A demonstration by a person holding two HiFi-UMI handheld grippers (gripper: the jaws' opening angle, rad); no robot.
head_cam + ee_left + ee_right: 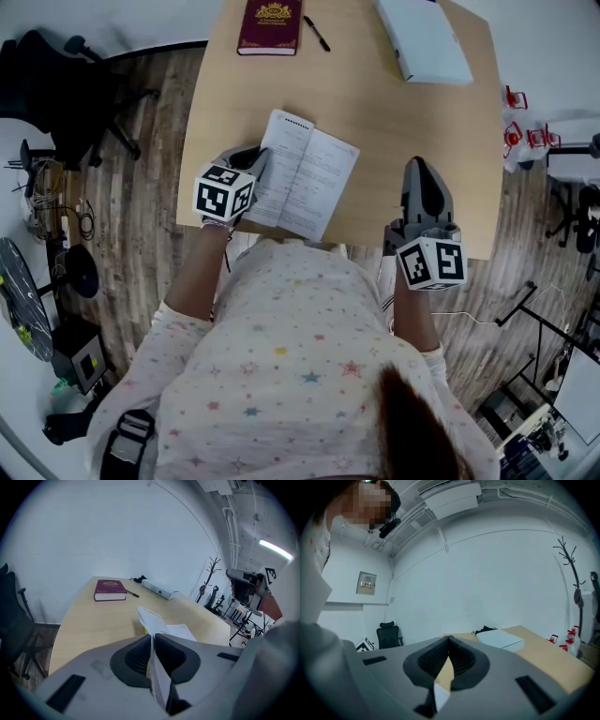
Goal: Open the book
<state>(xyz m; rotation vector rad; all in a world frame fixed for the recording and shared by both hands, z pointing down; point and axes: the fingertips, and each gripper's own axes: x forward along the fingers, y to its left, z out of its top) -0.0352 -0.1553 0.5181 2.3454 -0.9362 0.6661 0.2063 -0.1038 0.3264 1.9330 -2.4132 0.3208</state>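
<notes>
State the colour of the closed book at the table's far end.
The closed book is maroon with gold decoration, clearest in the head view.

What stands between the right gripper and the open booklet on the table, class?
Nothing visible: only bare table separates the right gripper from the booklet. The left gripper, shut on the booklet's left edge, sits on the far side.
</notes>
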